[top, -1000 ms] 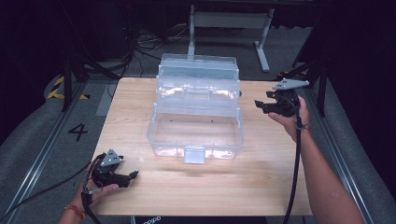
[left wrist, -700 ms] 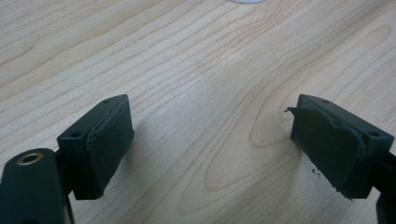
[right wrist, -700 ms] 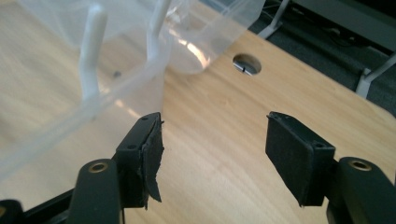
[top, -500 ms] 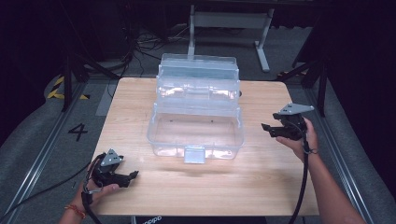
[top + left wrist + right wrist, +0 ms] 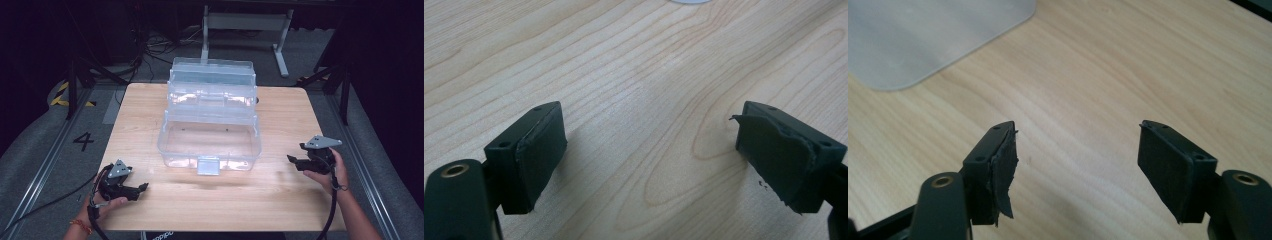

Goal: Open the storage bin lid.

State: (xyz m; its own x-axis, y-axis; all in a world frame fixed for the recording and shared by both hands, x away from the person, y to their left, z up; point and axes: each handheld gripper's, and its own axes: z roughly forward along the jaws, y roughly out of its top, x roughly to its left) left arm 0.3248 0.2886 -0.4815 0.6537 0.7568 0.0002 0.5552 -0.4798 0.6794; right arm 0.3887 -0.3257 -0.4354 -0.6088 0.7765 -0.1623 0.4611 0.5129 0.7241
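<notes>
Now both the left gripper [image 5: 142, 188] and right gripper [image 5: 291, 159] gape empty

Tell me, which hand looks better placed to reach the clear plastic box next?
Probably the right gripper: its open jaws point toward the box, whose corner appears close ahead in its own view. The left gripper sits by the table's near edge.

The right hand-held gripper [image 5: 294, 161] is away from the far right corner of the clear plastic organizer box [image 5: 210, 122] and now sits lower and nearer the person, over the right side of the worktop [image 5: 280, 200], well apart from the box. Its jaws have just been opening, with nothing between them.
</notes>
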